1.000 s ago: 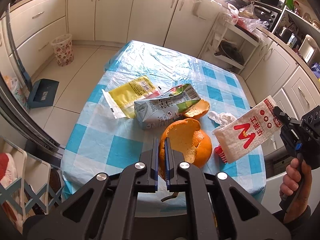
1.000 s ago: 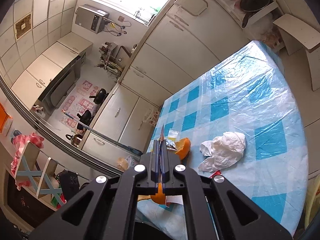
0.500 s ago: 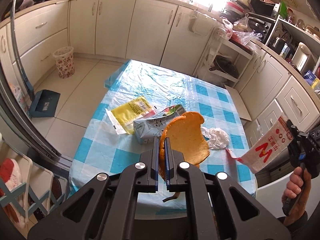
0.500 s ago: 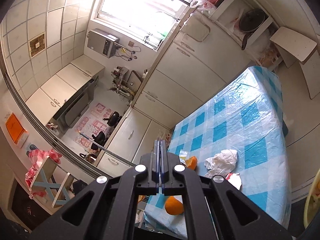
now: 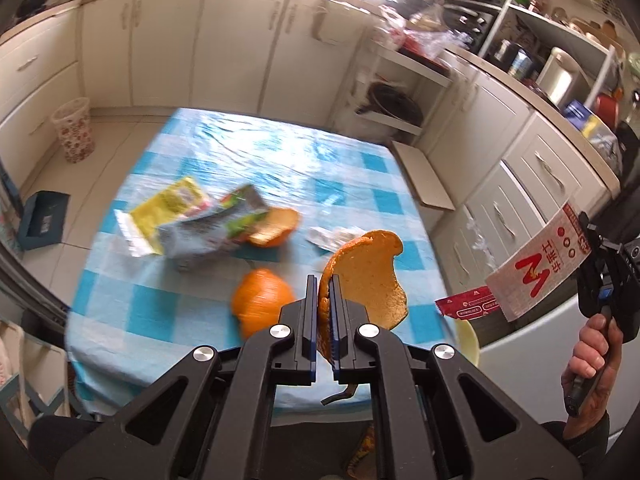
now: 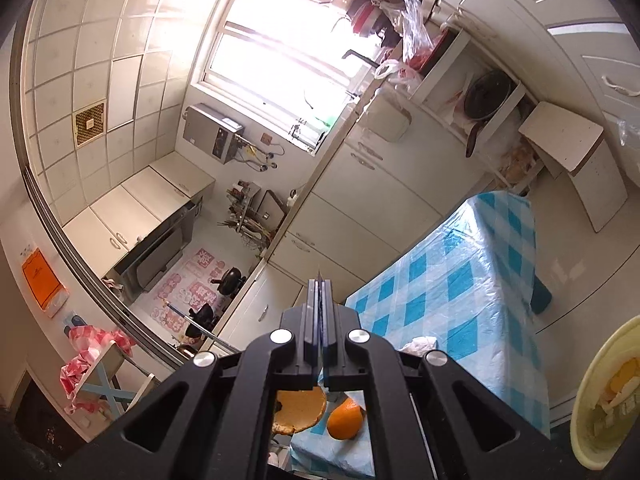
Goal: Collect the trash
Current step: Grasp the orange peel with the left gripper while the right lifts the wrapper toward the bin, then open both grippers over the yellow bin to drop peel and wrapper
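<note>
Your left gripper (image 5: 323,294) is clamped on a big piece of orange peel (image 5: 370,276), lifted off the table (image 5: 280,152) near its right edge. Your right gripper (image 5: 592,240) pinches a white packet (image 5: 536,276) out beyond that edge, above a yellow bin (image 6: 600,396) that already holds scraps. Two pieces are in hand, not yet dropped. Left on the table, by my reckoning: an orange half (image 5: 262,304) near the front edge, another peel (image 5: 274,228), a yellow wrapper (image 5: 168,208), a crumpled carton (image 5: 212,232), a tissue (image 5: 336,236) and a red sachet (image 5: 466,306) at the right edge.

Home kitchen: cabinets (image 5: 240,40), checkered table (image 5: 256,160).
</note>
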Demonstrator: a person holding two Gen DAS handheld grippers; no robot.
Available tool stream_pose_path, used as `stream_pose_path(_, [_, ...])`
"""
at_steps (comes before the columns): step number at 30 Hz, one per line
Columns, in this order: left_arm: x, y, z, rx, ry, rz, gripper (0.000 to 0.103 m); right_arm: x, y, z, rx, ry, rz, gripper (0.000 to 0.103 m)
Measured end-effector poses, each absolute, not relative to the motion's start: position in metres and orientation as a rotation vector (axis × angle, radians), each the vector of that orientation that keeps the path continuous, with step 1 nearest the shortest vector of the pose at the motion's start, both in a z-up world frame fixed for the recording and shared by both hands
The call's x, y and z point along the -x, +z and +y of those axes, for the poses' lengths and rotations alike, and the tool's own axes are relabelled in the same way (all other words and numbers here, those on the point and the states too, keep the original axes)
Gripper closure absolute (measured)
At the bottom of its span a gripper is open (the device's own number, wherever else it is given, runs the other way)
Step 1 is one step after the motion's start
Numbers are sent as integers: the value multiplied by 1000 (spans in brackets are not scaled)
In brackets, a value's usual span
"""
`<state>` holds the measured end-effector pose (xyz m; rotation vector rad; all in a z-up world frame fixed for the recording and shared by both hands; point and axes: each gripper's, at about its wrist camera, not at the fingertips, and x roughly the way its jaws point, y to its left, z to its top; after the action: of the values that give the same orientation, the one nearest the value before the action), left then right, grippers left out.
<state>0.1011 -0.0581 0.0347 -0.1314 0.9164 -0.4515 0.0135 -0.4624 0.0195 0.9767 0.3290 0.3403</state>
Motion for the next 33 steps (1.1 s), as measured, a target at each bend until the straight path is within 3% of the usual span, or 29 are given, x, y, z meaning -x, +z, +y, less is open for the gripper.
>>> stream_pose_path(10, [-77,7,-200,18,-662,995,98,38,-9,-522,-989,143,341,101])
stream_pose_path(18, [-59,-34,-305,-86,-723,1056,98,38,-66,-544,-959,-67,564,101])
stream_pose_path(25, [-42,-104,-387,-227,-682,1142,98,30,-95,-555,-897,-208,726,100])
stream_pose_path(26, [-40,-113,-395,-247,-685,1160,97,29,-105,-558,-916,-233,771,95])
stream_pose_path(27, [-40,-120,-402,-265,-685,1178,96,31,-112,-562,-940,-250,800,64])
stream_pose_path(28, [-39,-127,-409,-282,-687,1197,93,33,-117,-564,-952,-280,816,40])
stream_pose_path(30, [-35,-131,-416,-304,-699,1199,91,37,-117,-568,-944,-313,813,40])
stream_pose_path(33, [-30,-127,-416,-313,-711,1173,76,41,-103,-569,-934,-301,757,40])
